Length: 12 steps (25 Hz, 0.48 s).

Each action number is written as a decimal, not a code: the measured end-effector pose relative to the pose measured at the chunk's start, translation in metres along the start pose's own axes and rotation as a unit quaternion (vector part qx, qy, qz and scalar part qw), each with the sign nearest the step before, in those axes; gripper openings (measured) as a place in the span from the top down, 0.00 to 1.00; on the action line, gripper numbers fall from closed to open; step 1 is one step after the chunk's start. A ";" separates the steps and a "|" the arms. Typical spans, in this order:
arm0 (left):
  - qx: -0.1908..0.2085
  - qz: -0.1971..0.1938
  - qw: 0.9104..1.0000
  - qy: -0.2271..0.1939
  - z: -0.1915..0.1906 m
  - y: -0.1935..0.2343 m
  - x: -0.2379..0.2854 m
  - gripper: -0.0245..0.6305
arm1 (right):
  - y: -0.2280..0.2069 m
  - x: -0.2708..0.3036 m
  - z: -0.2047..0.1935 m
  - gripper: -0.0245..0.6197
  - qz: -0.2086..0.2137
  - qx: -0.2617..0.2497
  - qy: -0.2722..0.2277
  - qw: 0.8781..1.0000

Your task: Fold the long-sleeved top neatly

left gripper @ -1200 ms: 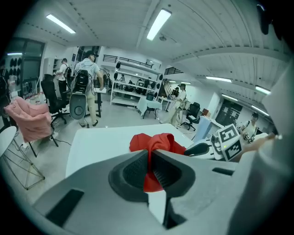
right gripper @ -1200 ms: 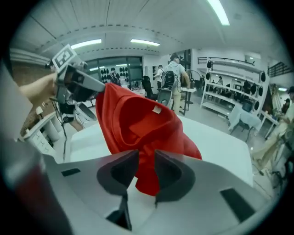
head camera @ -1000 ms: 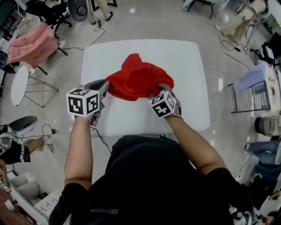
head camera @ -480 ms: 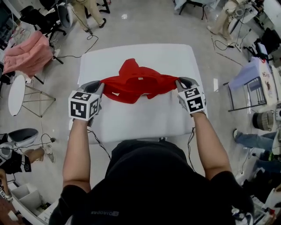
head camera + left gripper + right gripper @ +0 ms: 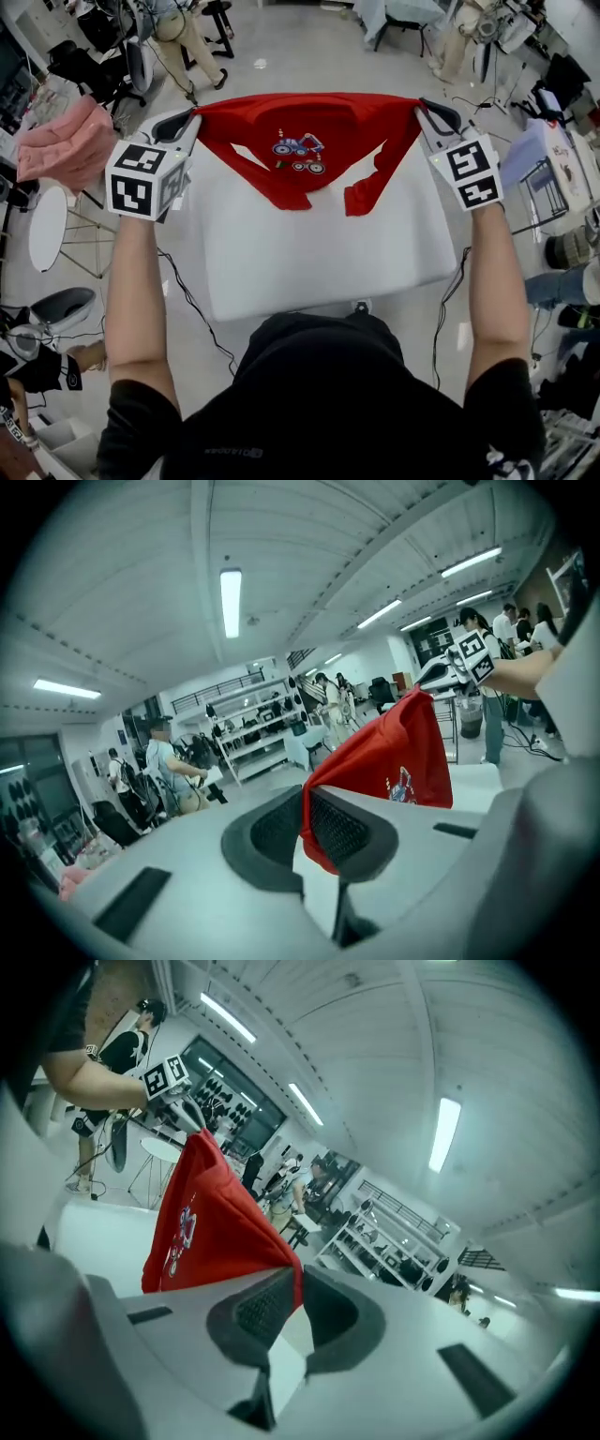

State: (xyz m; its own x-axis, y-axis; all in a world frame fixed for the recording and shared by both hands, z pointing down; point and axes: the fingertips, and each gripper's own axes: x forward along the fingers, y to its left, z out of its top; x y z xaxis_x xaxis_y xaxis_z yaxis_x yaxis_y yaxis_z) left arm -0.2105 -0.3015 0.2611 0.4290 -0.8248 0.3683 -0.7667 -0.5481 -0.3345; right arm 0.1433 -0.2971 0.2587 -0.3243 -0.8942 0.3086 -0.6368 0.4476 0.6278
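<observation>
Above the white table, the red top hangs stretched wide between both grippers, one upper corner in each. Jaws of the left gripper: clenched on a fold of the red cloth. Jaws of the right gripper: have just been closing, cloth pinched between them. Small printed picture (blue and red, a vehicle by the look) faces the head camera. Both sleeves dangle toward the table; contact with it cannot be told.
</observation>
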 end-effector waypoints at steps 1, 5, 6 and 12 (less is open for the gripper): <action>0.004 0.004 1.000 -0.016 0.018 0.009 -0.008 0.93 | -0.009 -0.007 0.014 0.91 -0.008 0.003 -0.010 1.000; 0.027 0.026 0.997 -0.061 0.077 0.031 -0.039 0.93 | -0.044 -0.034 0.056 0.91 -0.032 0.006 -0.044 0.998; 0.032 0.031 0.997 -0.065 0.084 0.032 -0.047 0.93 | -0.048 -0.041 0.063 0.91 -0.032 0.001 -0.048 0.998; 0.031 0.043 0.996 -0.070 0.087 0.025 -0.092 0.93 | -0.055 -0.075 0.097 0.91 -0.019 -0.044 -0.064 0.997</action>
State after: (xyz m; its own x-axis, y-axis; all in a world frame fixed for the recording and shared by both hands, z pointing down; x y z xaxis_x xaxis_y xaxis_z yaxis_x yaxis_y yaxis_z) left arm -0.2276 -0.2518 0.1435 0.4279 -0.8784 0.2128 -0.7750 -0.4777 -0.4137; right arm 0.1348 -0.2539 0.1314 -0.3912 -0.8998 0.1930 -0.5880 0.4057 0.6997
